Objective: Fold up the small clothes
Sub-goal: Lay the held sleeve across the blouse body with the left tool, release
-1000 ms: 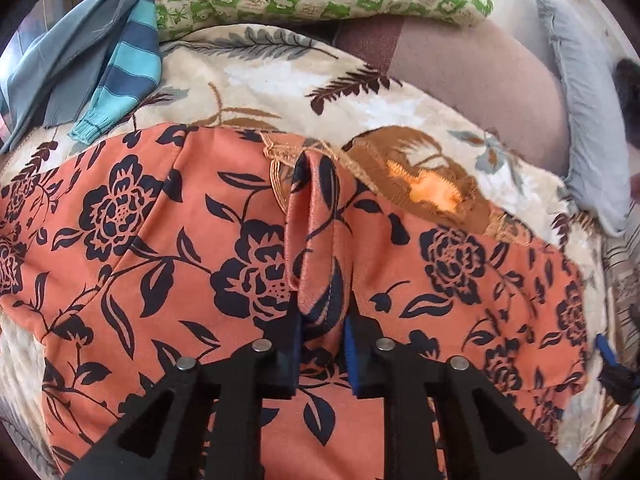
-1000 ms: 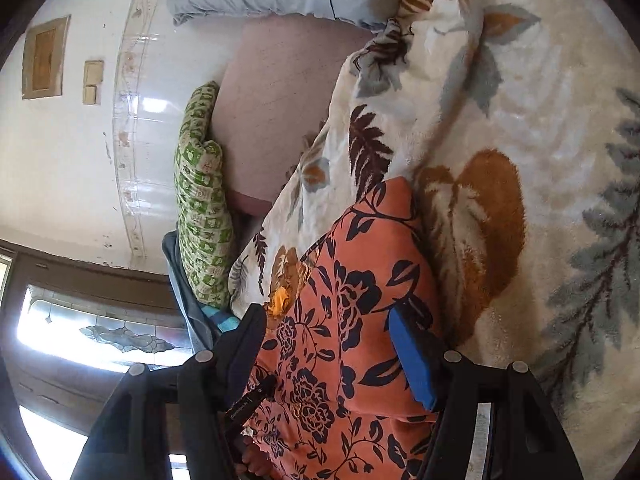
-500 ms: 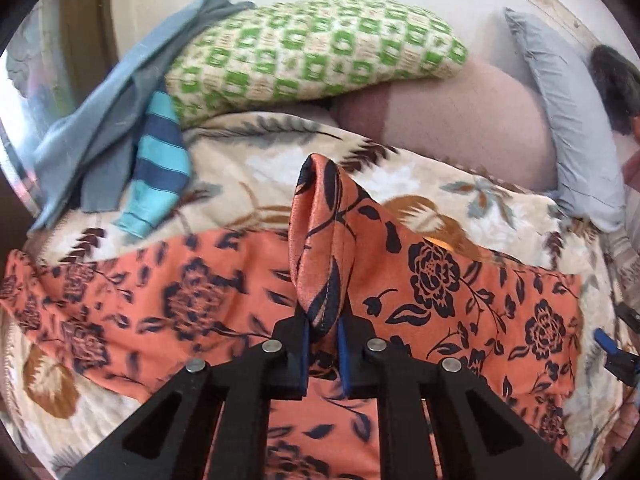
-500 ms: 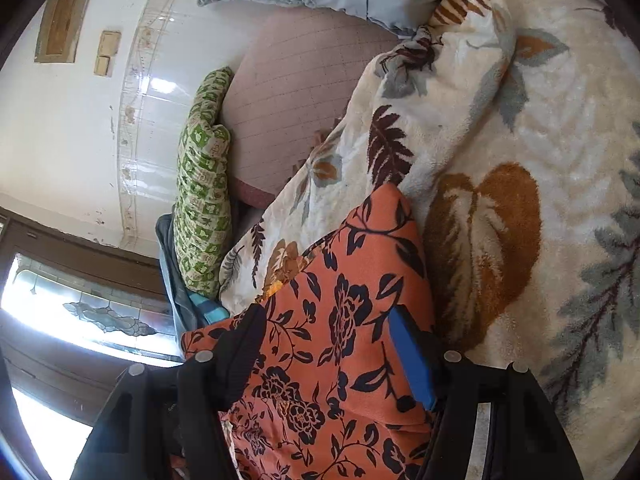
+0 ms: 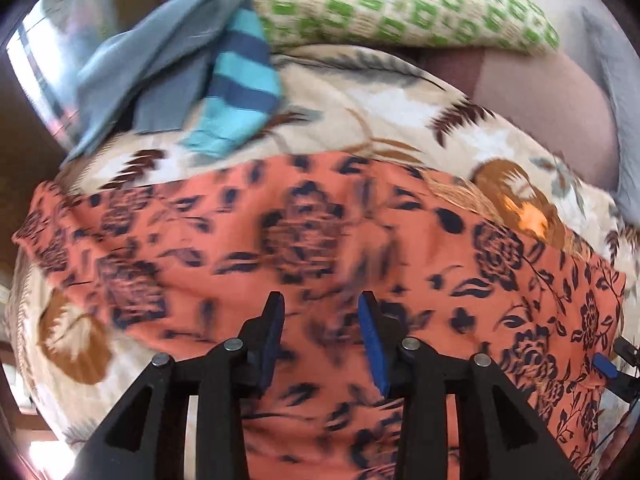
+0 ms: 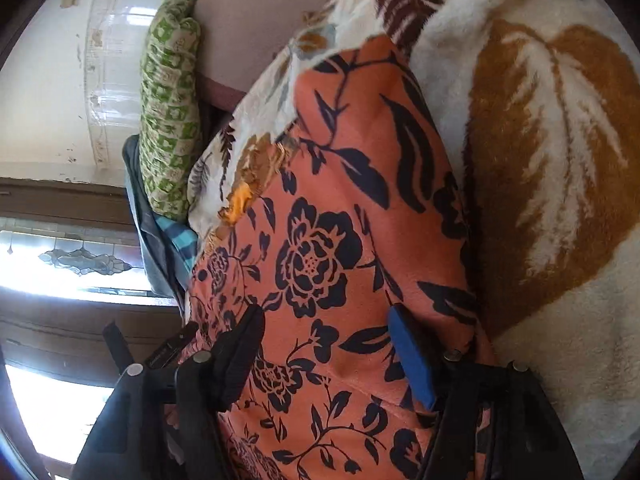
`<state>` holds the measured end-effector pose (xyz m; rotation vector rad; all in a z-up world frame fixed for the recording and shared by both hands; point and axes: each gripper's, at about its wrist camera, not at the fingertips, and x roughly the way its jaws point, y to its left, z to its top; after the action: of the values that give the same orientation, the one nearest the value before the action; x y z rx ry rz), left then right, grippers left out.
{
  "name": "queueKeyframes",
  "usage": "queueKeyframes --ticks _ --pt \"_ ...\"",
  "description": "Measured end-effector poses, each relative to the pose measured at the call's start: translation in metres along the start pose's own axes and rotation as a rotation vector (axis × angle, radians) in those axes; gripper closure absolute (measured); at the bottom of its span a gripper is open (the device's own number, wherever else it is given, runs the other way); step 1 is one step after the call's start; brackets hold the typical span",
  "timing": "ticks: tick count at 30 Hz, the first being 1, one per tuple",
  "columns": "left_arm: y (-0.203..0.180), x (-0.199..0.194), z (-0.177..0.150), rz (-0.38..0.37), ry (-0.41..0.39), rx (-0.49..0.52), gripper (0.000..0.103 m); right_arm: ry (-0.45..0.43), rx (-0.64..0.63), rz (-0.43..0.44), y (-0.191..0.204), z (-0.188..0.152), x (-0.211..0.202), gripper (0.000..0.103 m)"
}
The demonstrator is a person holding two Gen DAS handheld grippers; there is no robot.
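Lying on the blanket point(image 5: 372, 120) near a striped sock point(image 5: 240, 80), the cloth point(image 5: 320, 240) sits below the opening left gripper point(image 5: 320, 316); the right gripper point(image 6: 324, 320) gapes.

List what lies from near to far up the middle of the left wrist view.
left gripper, jaws opening with nothing between them → orange floral garment → leaf-print blanket → green patterned pillow

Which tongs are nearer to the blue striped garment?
Left. The left tongs, jaws opening with nothing pinched between them, hover over the orange floral garment; the blue striped garment lies just beyond its edge. The right tongs sit at that garment's far end.
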<state>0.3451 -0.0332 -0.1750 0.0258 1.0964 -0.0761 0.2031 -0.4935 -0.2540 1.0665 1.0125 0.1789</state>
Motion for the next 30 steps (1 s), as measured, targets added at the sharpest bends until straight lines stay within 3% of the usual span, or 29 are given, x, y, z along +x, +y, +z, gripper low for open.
queueKeyframes --ticks 2,5,10,14,18,21,30 --pt "0.041 -0.016 -0.001 0.034 -0.029 -0.053 0.055 -0.026 -0.024 0.052 0.006 -0.002 -0.008 0.035" --pt "0.109 -0.037 -0.009 0.071 -0.057 -0.165 0.054 -0.059 -0.066 0.095 0.017 -0.006 -0.014 0.035" --pt "0.225 -0.050 -0.023 0.146 -0.054 -0.398 0.043 -0.043 -0.127 0.119 0.037 -0.012 -0.004 0.035" --pt "0.291 -0.042 -0.038 0.149 -0.021 -0.565 0.040 0.014 -0.176 0.075 0.047 -0.025 0.020 0.035" --pt "0.325 -0.024 -0.042 0.113 0.020 -0.678 0.038 0.062 -0.198 0.008 0.046 -0.034 0.047 0.035" --pt "0.342 -0.012 -0.037 0.078 0.030 -0.740 0.038 0.070 -0.205 0.011 0.046 -0.032 0.048 0.034" --pt "0.386 0.014 -0.015 -0.035 -0.083 -0.935 0.039 0.080 -0.223 0.033 0.042 -0.031 0.048 0.033"
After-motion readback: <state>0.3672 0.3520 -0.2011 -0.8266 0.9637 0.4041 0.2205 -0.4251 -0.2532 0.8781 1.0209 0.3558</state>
